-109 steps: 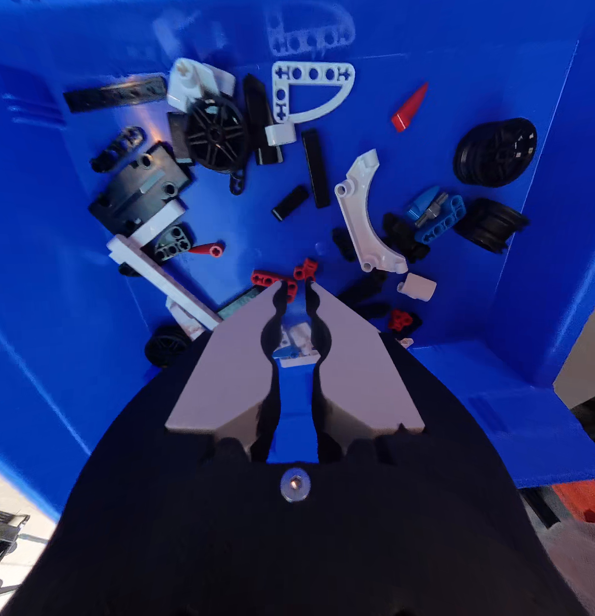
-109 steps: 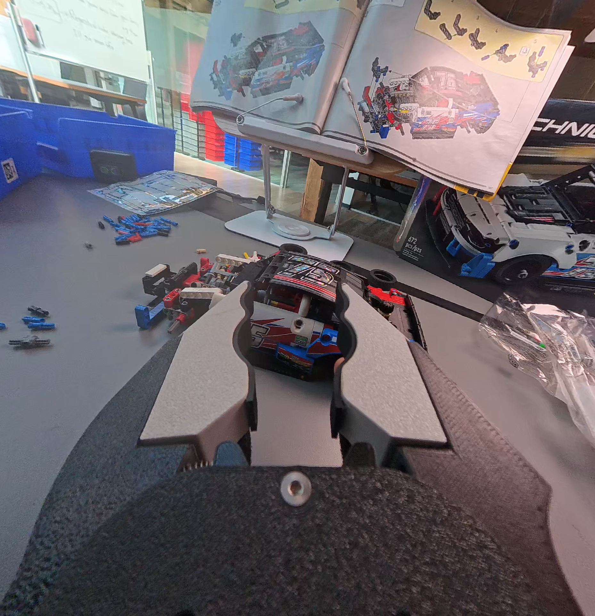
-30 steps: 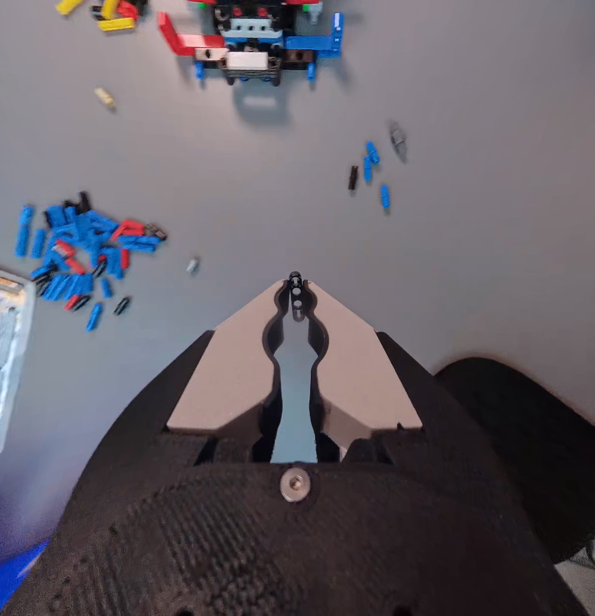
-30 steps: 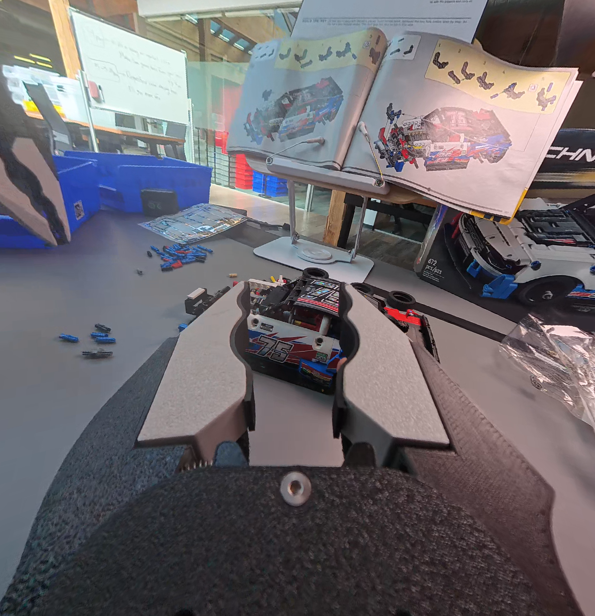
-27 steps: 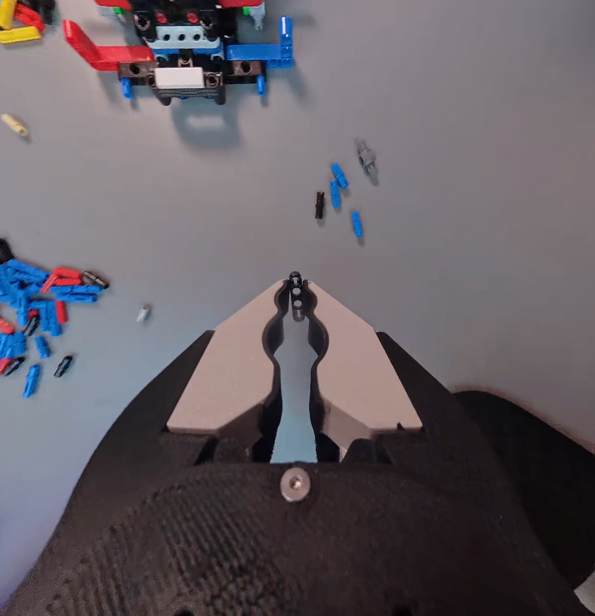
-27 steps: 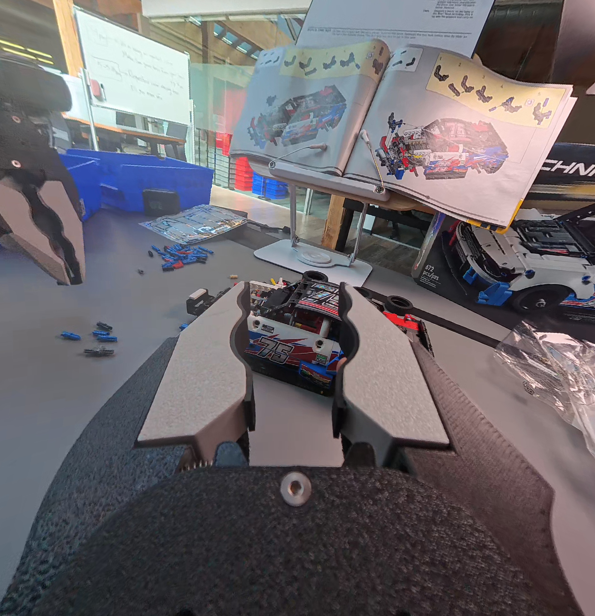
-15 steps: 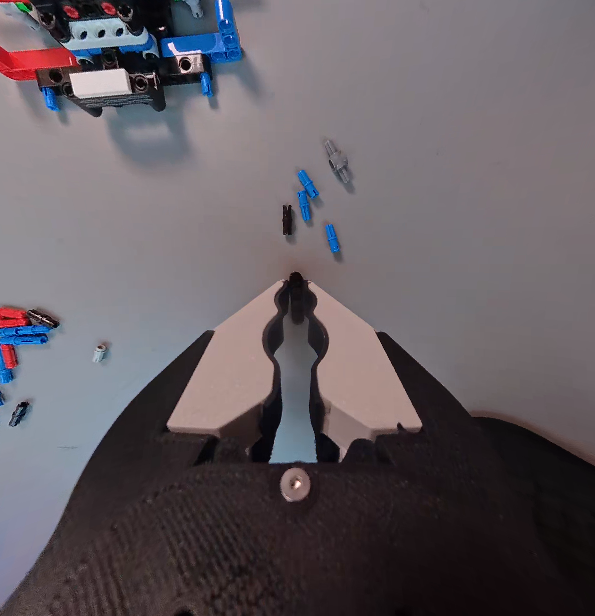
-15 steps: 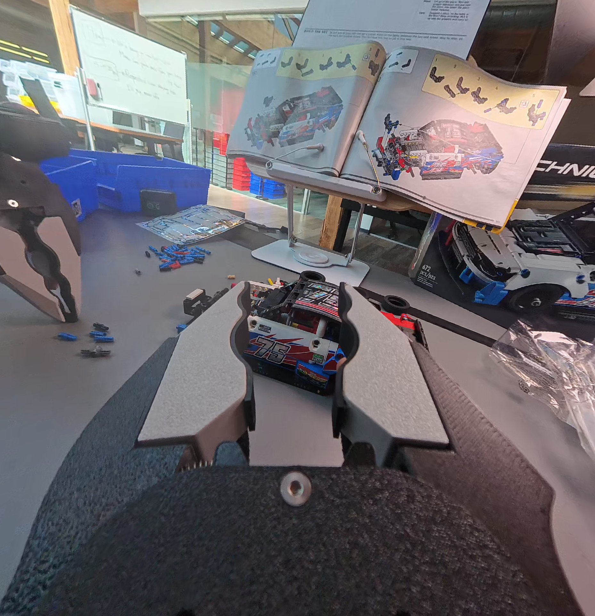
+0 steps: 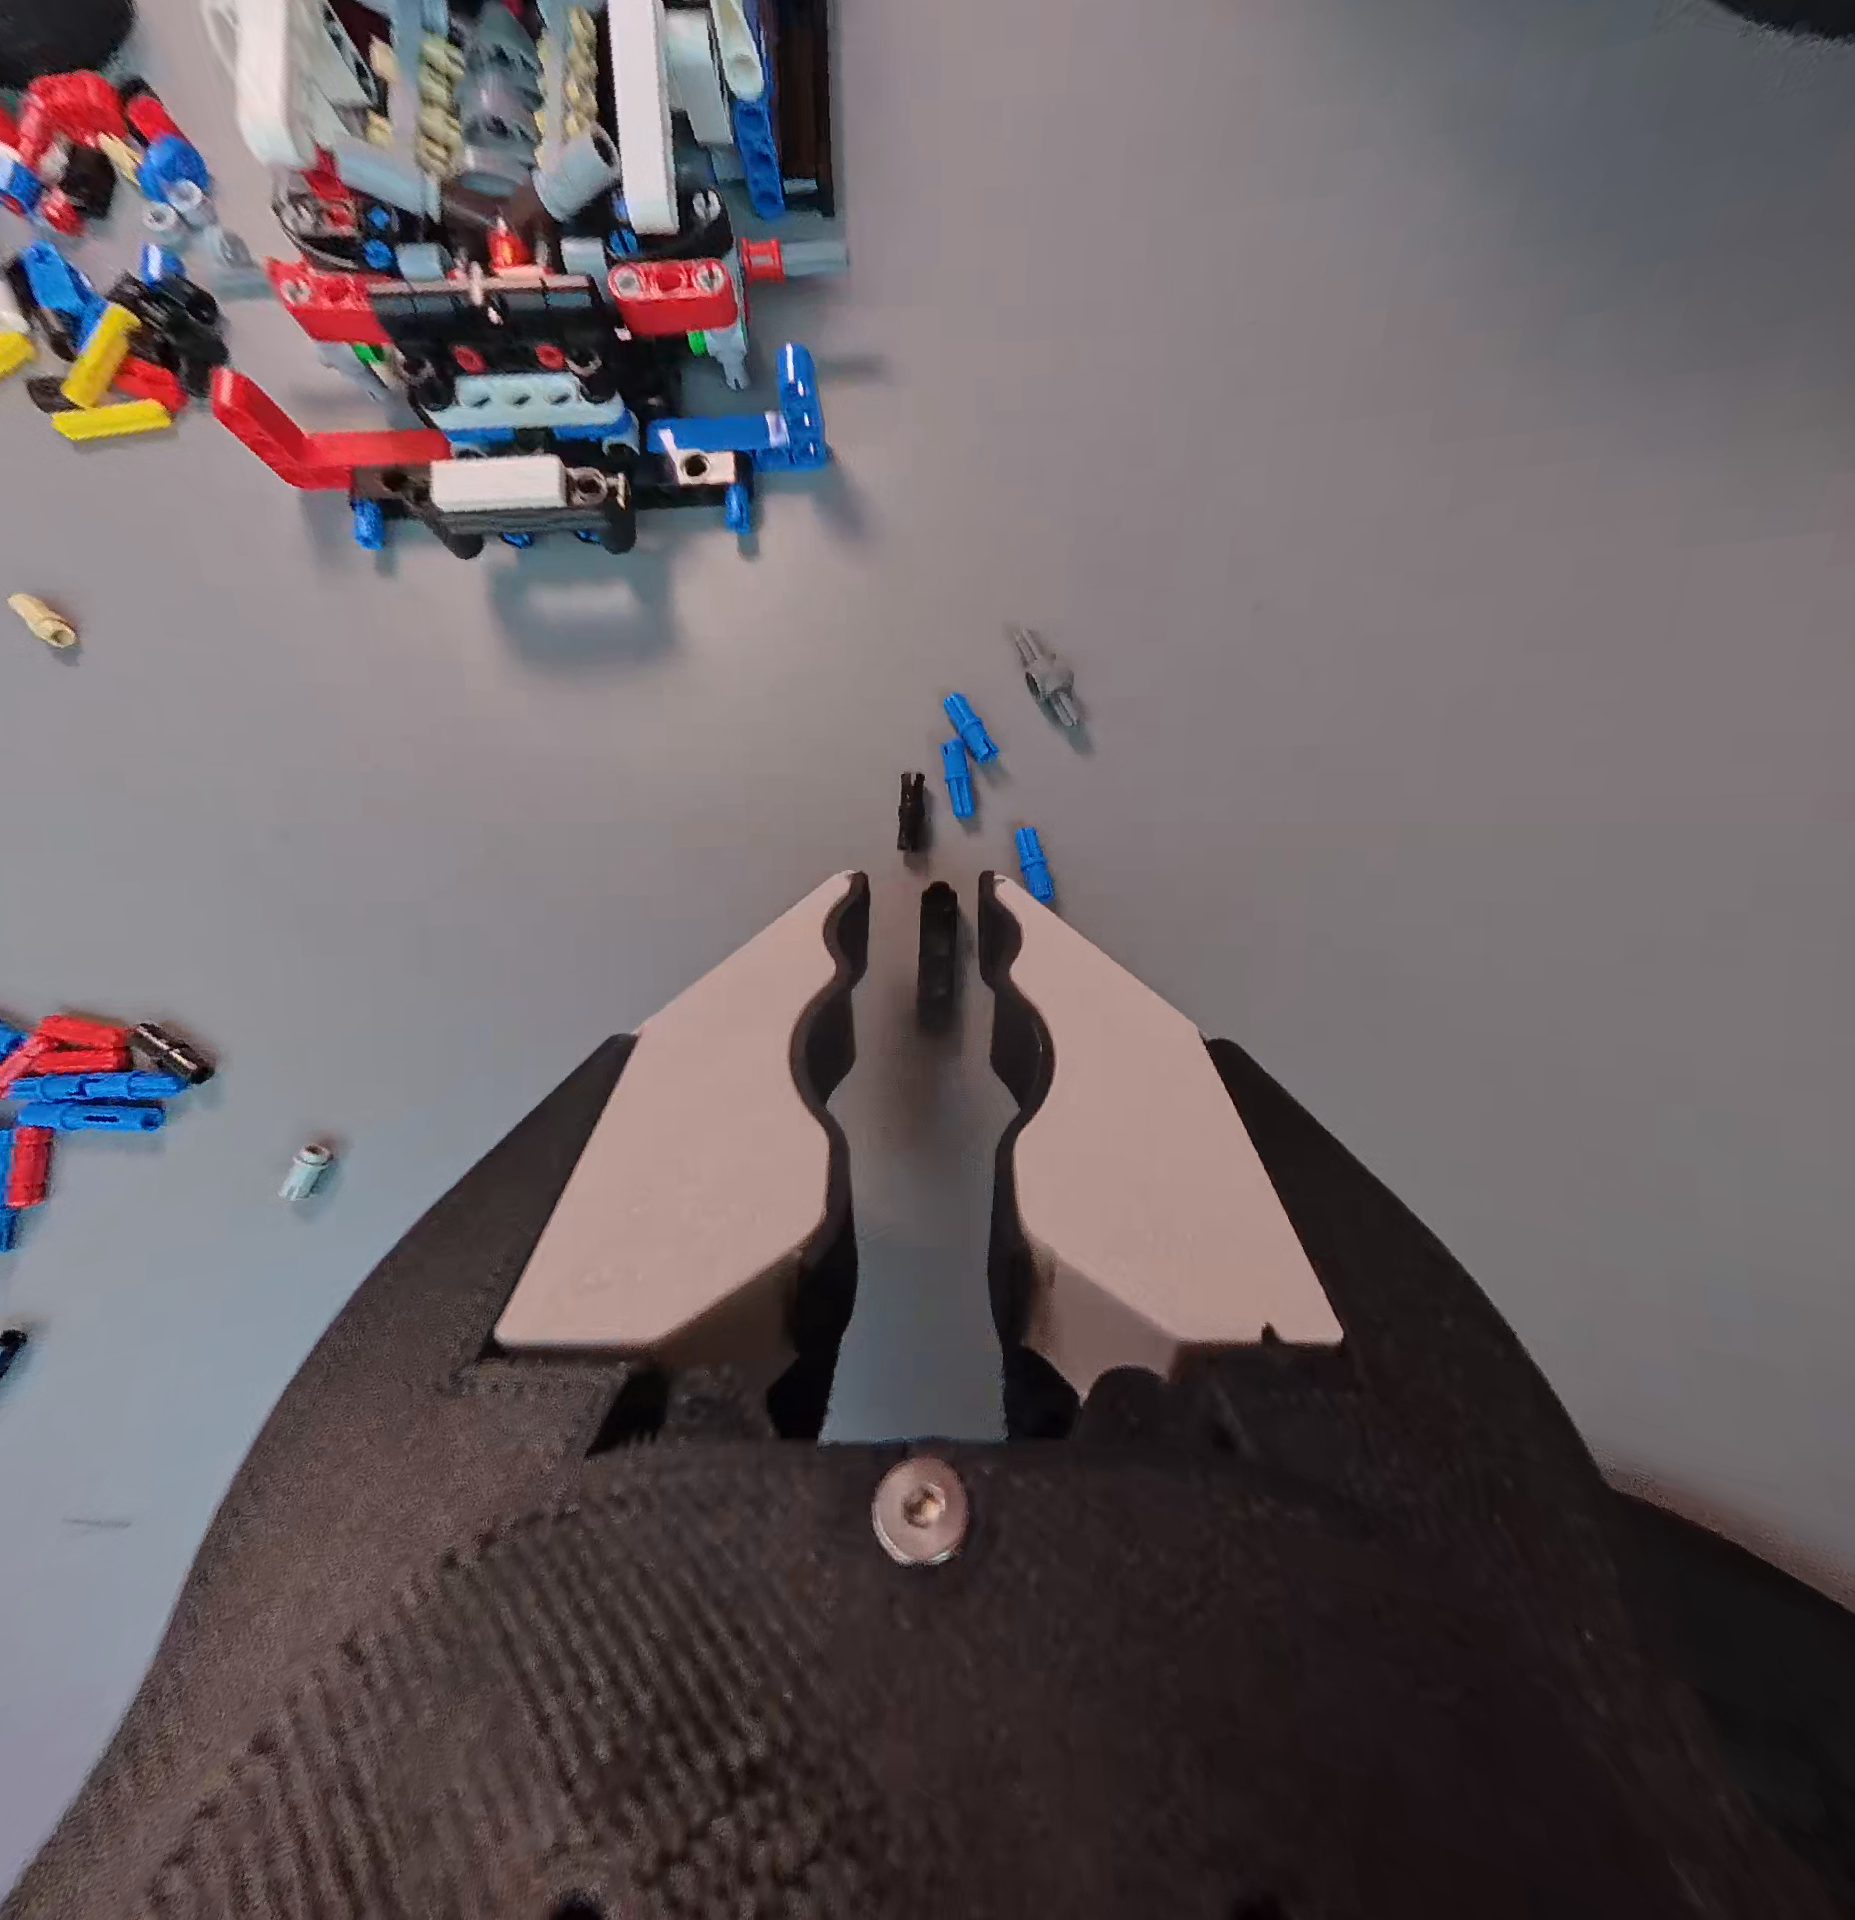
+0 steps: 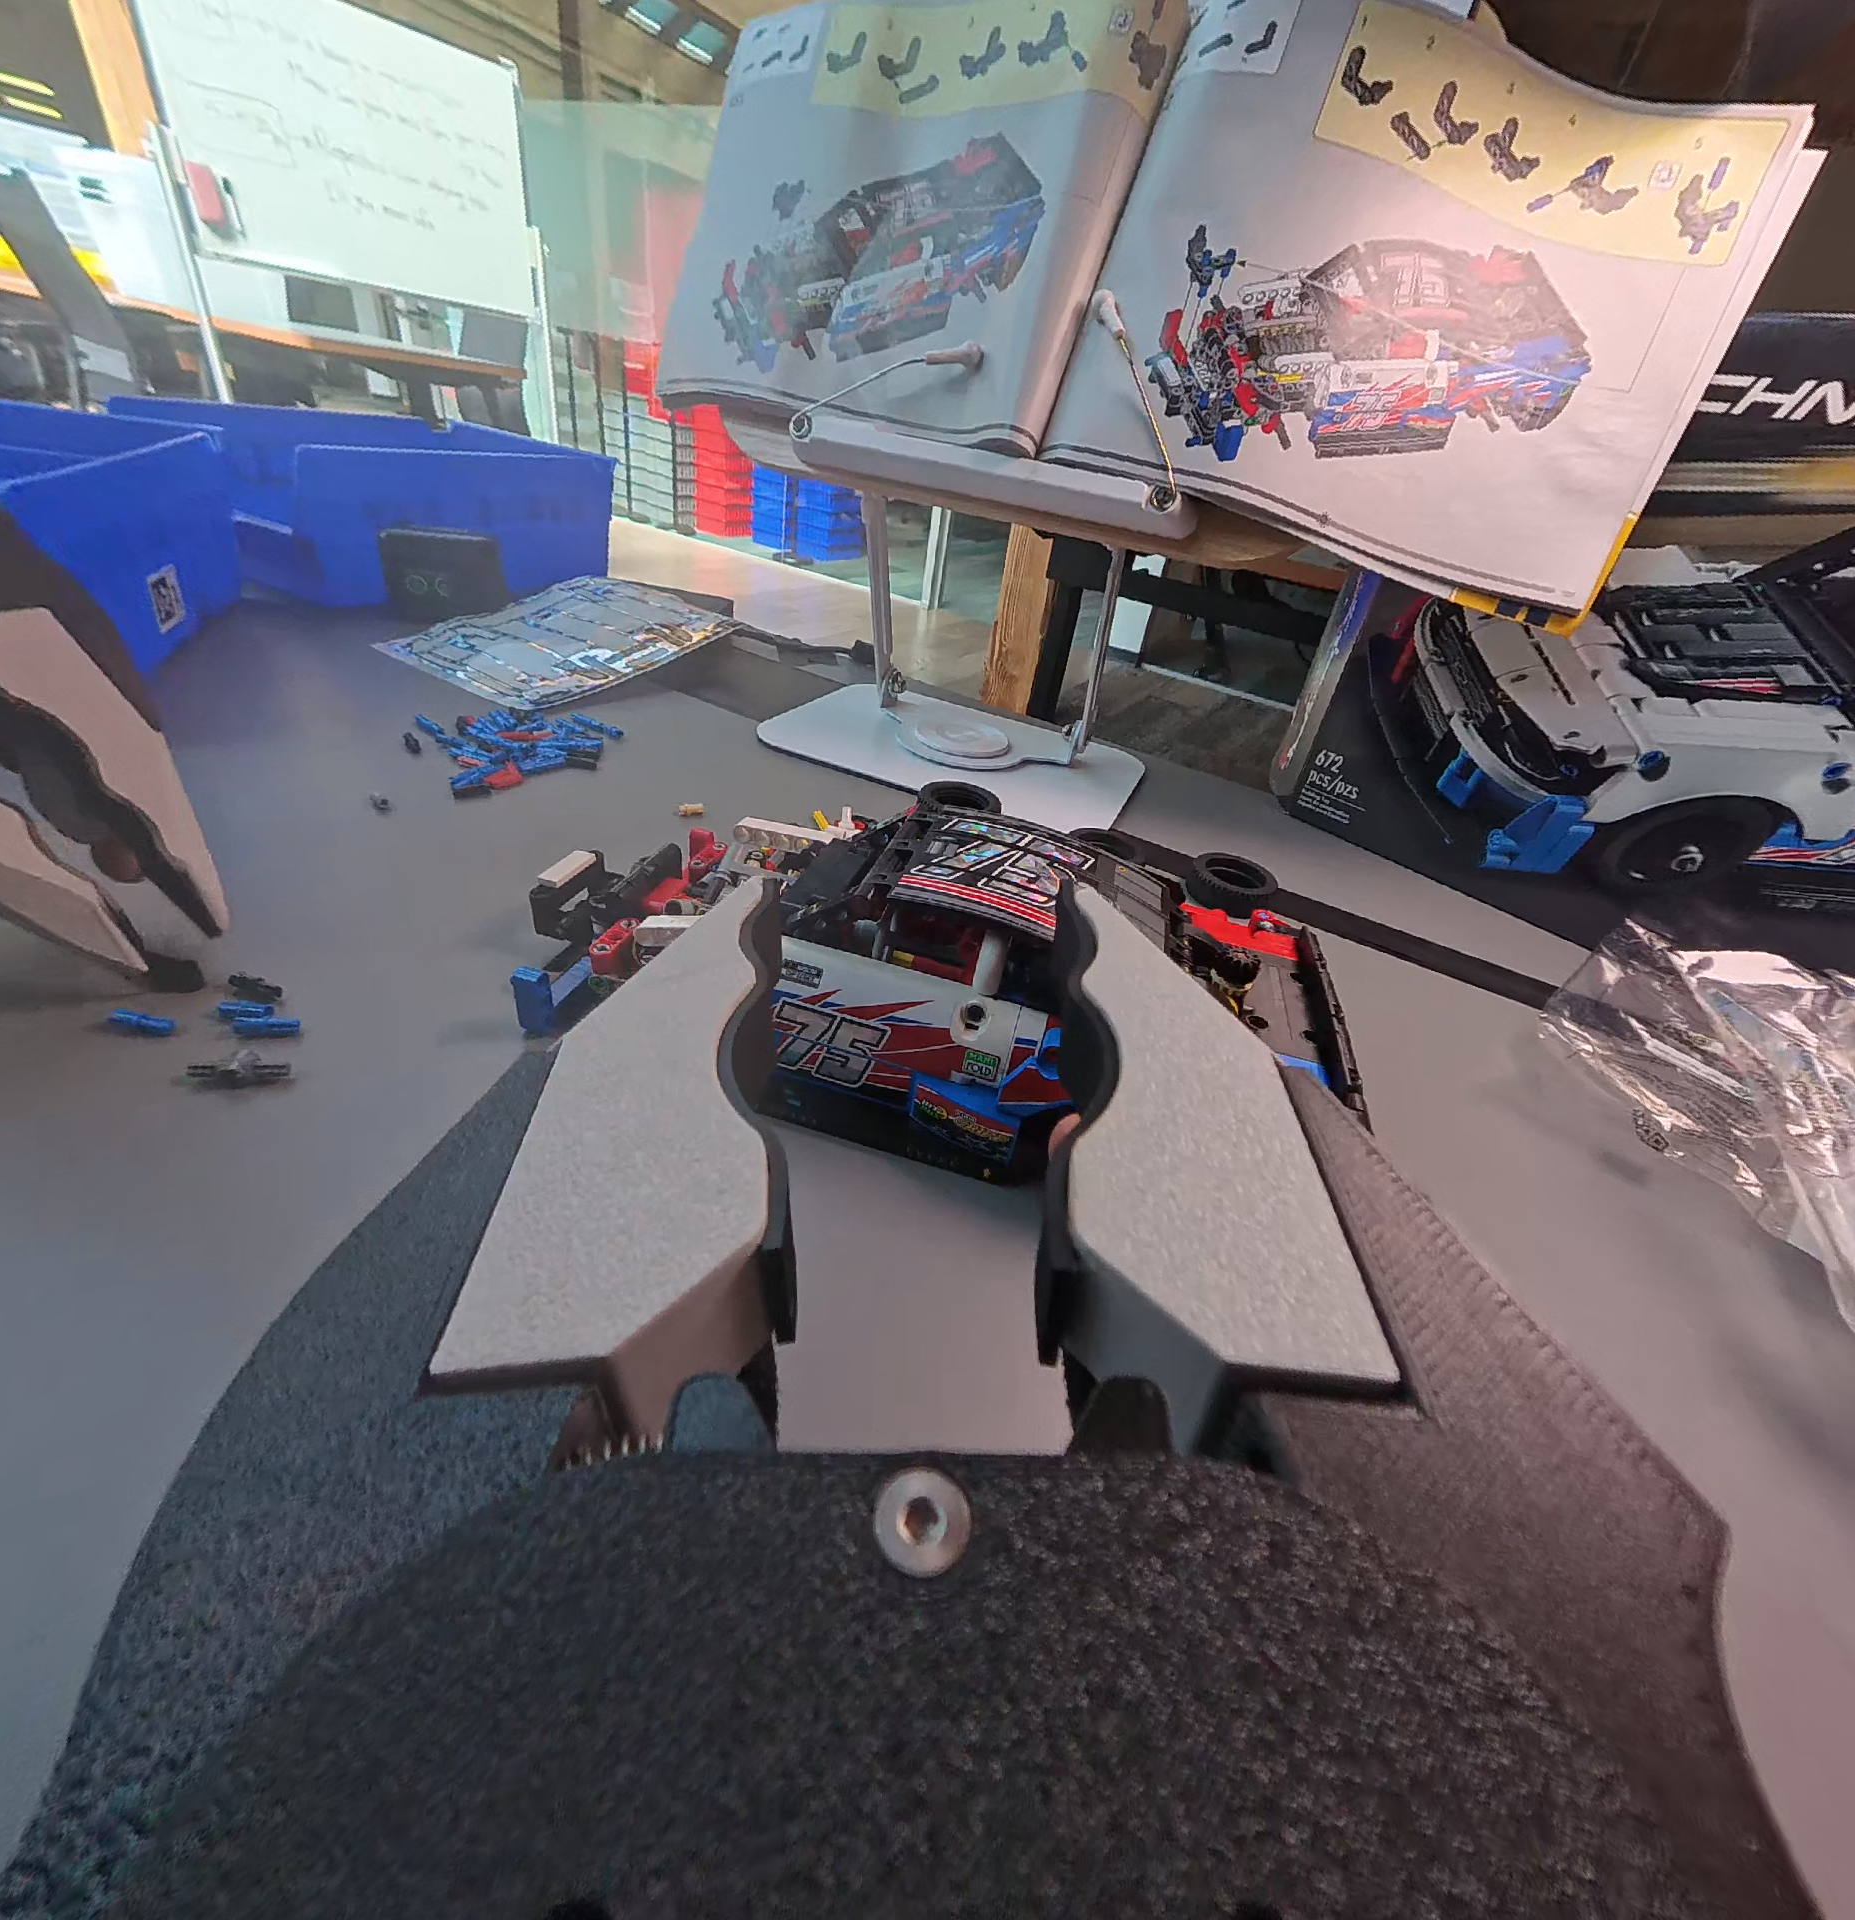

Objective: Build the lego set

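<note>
Left gripper (image 9: pixel 923 883) jaws, pinched on black beam (image 9: pixel 938 956) half second ago, now spread; beam lies loose on grey surface (image 9: pixel 1422 520) between fingertips, touching neither. Black pin (image 9: pixel 910 810) and three blue pins (image 9: pixel 970 727) just beyond beam; grey axle pin (image 9: pixel 1048 675) past those. Part-built lego car (image 10: pixel 933 977) well beyond beam, chassis end (image 9: pixel 528 416) facing it. Right gripper (image 10: pixel 923 925) jaws spread wide either side of car's printed side panel, not clamping it. Instruction booklet (image 10: pixel 1214 260) on stand behind car; blue bin (image 10: pixel 310 499) far left of it.
</note>
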Demonstrator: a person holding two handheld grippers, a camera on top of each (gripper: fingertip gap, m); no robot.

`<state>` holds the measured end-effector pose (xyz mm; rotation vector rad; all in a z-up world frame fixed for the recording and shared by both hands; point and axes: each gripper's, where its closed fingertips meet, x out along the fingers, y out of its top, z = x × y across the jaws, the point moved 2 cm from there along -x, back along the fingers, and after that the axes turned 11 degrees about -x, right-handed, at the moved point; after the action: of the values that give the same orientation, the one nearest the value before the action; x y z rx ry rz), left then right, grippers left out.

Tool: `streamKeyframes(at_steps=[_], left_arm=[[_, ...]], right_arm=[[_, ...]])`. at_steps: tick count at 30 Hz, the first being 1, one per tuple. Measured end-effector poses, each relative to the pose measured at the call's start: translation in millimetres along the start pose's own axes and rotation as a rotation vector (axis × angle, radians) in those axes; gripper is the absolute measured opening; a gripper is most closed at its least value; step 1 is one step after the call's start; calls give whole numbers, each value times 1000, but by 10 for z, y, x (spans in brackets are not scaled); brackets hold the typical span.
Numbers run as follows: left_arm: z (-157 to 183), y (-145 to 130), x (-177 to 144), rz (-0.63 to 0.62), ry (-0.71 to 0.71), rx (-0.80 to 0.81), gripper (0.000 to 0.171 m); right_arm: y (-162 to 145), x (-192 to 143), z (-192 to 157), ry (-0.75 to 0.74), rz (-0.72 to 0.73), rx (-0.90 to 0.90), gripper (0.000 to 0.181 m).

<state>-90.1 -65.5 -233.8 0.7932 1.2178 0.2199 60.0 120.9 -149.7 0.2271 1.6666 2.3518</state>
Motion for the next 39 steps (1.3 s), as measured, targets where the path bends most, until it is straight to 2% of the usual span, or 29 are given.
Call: streamKeyframes(at_steps=[3,5,9,11,12,15,18,20,24,27,31,35,39], left_arm=[[-33,184,-194,137,7,-18,28],[-123,296,-464,217,44,-27,28],[-628,297,-1376,259,266,-52,26],[-962,141,-1892,226,414,-77,22],[-1120,-17,-2098,169,470,-92,20],[-1455,-772,-2414,-136,503,-184,21],[-1495,-1514,-2418,-402,391,-249,20],[-1495,-1878,-2375,-543,353,-269,24],[-1446,-2176,-2209,-679,298,-209,29],[-1428,-2232,-2092,-716,275,-160,24],[-1619,-2167,-2051,-669,349,-128,0],[-1881,-2096,-2089,-604,435,-129,0],[-2108,-1999,-2256,-514,511,-186,0]], right_arm=[[-25,13,-1,-3,-11,3,50],[-36,16,-6,-1,-15,4,50],[-22,9,-24,8,-10,6,50],[-11,9,-29,13,-5,10,50],[-9,10,-32,17,-3,14,50],[-3,16,-46,26,0,18,50],[-18,24,-63,32,-8,14,50],[-33,30,-65,31,-14,14,50],[-69,43,-59,25,-31,11,50],[-92,47,-56,18,-44,5,50],[-115,57,-49,12,-55,2,50],[-139,70,-52,12,-67,-2,50],[-151,70,-41,7,-72,0,49]])
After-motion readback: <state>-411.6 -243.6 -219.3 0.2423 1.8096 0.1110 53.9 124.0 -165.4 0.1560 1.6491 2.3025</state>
